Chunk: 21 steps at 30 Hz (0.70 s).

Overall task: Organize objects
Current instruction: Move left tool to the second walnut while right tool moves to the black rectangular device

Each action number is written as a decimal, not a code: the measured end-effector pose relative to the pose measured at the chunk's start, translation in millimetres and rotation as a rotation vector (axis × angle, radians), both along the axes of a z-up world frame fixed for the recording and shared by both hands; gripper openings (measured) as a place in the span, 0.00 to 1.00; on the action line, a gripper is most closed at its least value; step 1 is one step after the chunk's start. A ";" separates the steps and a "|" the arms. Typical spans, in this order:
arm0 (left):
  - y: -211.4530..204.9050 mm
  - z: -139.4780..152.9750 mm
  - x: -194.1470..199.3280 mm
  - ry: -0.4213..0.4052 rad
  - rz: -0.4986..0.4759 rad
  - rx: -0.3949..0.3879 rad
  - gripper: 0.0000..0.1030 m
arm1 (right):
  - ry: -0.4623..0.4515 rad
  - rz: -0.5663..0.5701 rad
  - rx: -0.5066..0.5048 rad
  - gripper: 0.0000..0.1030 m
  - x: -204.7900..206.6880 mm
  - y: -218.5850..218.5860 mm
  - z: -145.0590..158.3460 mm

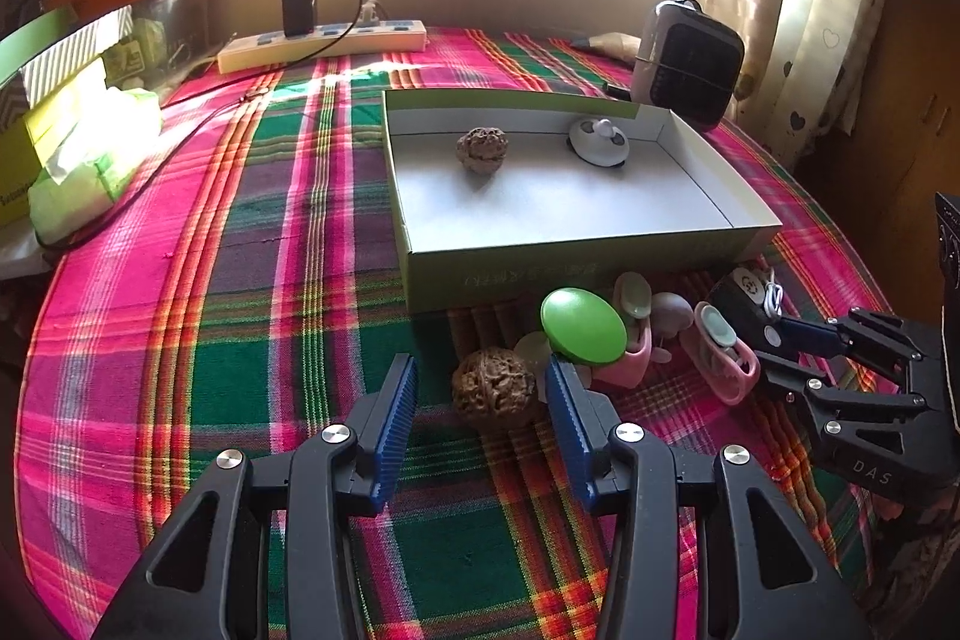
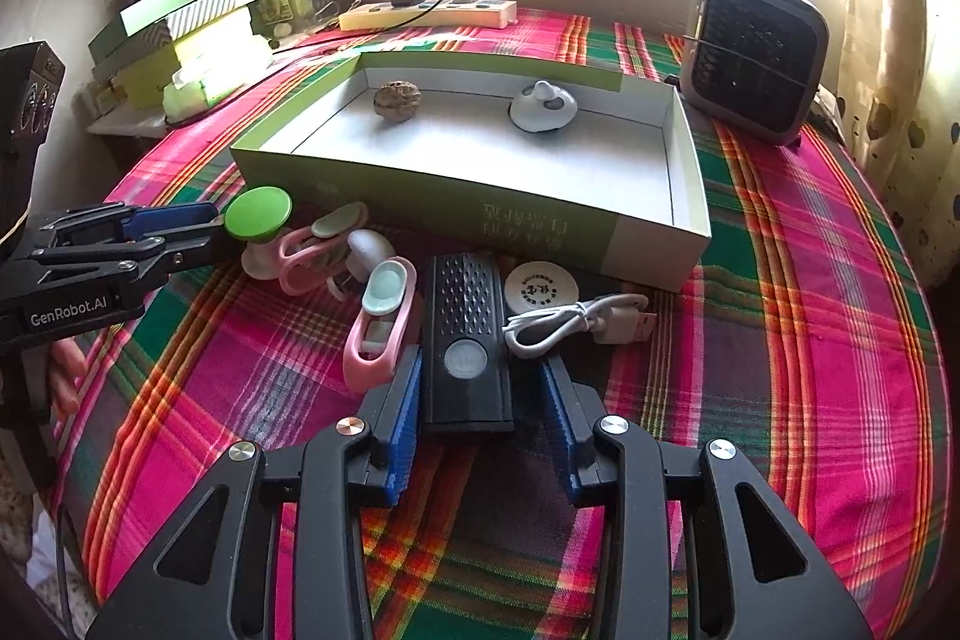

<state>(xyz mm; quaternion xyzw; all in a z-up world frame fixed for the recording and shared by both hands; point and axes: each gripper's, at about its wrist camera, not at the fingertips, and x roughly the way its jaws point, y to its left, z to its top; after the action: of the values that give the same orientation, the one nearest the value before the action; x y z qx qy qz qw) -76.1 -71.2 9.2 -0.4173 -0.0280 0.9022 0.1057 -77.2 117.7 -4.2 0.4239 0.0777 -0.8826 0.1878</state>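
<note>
Black oblong device (image 2: 467,340) flat on the plaid cloth (image 2: 780,340) of the tabletop, long axis running away from the right wrist camera toward the box, round button end nearer the camera, grilled end toward the box wall. Lying between the fingers of the right tool (image 2: 480,388): left pad against the device's side, right pad a sliver off it, so a firm pinch cannot be told. No earlier view to compare.

Left tool (image 1: 483,388) spread wide, a walnut (image 1: 493,395) on the cloth between its pads, untouched on both sides. Green round-capped piece (image 1: 583,325) just behind the right-hand pad.

Shallow open box (image 2: 690,196), green outside and white inside, just beyond the clutter. Inside, a second walnut (image 2: 396,99) toward the far left and a white domed gadget (image 2: 543,107) toward the far right, well apart, both near the back wall.

In front of the box: two pink holders (image 2: 381,334), one tilted beside the black device, long axis roughly parallel to it; a round white disc (image 2: 540,289); a coiled white USB cable (image 2: 576,322), plug pointing right.
</note>
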 end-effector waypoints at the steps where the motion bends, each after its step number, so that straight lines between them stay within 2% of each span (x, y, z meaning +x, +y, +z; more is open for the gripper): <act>1: 0.8 -0.8 -0.4 -0.002 0.002 -0.009 0.41 | 0.001 0.000 0.002 0.37 -0.5 -0.5 -0.1; 11: 0.3 -4.3 -1.9 -0.012 0.022 -0.009 0.41 | 0.003 0.001 0.006 0.37 -2.9 -1.7 -0.2; 14: 0.4 -3.6 -1.5 -0.013 0.027 -0.009 0.40 | 0.005 0.005 0.005 0.29 -2.4 -2.6 0.1; 21: 1.5 -3.4 -0.8 -0.011 0.022 -0.013 0.29 | 0.005 0.005 0.003 0.27 -1.9 -3.4 0.0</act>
<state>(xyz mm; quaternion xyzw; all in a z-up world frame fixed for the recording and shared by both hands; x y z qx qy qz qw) -76.9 -69.6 5.8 -0.4224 -0.0274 0.9012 0.0929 -79.2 114.4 -4.2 0.4217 0.0803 -0.8832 0.1890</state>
